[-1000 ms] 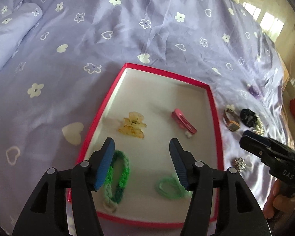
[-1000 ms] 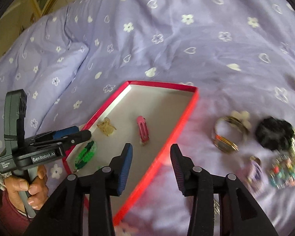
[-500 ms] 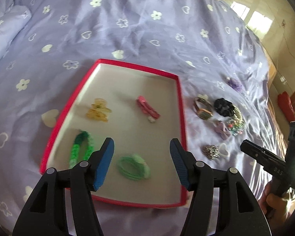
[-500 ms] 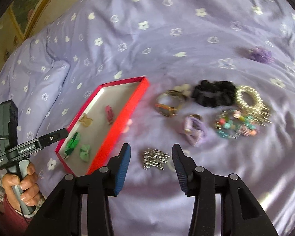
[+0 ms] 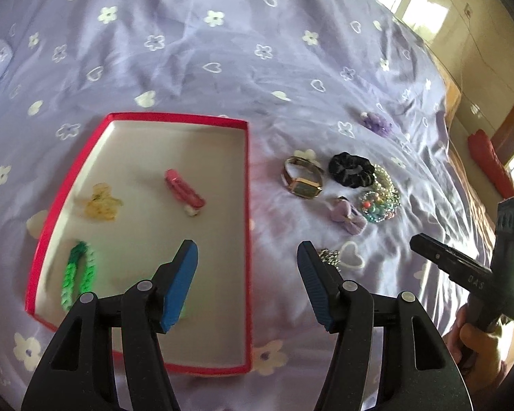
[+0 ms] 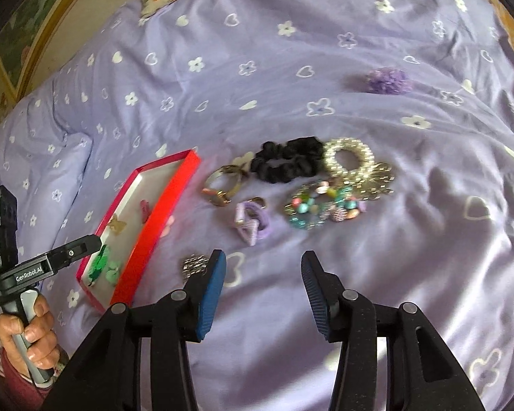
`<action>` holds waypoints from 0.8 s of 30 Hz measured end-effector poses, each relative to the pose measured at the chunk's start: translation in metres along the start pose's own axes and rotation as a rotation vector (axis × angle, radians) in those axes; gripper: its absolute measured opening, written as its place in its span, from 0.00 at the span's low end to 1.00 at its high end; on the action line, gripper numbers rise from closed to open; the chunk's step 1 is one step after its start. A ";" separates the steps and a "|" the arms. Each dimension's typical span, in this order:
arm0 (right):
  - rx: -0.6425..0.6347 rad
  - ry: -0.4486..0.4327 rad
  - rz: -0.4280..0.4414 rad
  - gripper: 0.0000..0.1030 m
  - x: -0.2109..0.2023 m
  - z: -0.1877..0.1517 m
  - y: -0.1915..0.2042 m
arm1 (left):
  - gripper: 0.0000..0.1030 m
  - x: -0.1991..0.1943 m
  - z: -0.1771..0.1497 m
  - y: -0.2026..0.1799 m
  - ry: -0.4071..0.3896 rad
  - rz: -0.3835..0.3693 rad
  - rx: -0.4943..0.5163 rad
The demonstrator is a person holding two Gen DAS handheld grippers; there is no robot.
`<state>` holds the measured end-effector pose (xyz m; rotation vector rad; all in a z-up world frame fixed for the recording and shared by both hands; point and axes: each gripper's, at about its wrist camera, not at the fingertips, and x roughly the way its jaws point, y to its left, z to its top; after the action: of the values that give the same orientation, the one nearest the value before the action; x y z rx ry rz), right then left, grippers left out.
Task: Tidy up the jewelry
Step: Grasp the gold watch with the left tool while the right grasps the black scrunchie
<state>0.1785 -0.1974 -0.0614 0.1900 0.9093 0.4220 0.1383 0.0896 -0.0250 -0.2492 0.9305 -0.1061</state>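
On a purple bed, a red tray point(image 5: 246, 205) holds four hair pieces; more jewelry lies loose just right of its right edge. A small silver piece point(image 6: 193, 264), nearest the bed's front edge, sits just left of the right gripper point(image 6: 262, 294), whose jaws are released and empty. The left gripper point(image 5: 246, 282), also parted and empty, hangs over the tray's right edge, with the same piece beside its right finger point(image 5: 313, 281). The right gripper looks the nearer

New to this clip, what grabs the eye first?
The red-rimmed tray on the purple bedspread, already holding a few hair clips and a green braided band. To its right lies a loose cluster: a gold watch, a black scrunchie and beaded bracelets. Both grippers' jaws stand open and empty.
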 end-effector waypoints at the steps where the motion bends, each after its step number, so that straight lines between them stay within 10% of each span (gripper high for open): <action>1: 0.004 -0.002 -0.004 0.46 0.000 0.001 -0.003 | 0.58 0.002 0.002 -0.003 0.002 0.000 0.008; 24: -0.013 -0.022 0.013 0.46 0.050 0.069 -0.017 | 0.58 0.088 0.052 -0.052 0.085 0.008 0.142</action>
<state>0.2650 -0.1898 -0.0619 0.1888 0.8840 0.4367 0.2333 0.0303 -0.0504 -0.1103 1.0036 -0.1753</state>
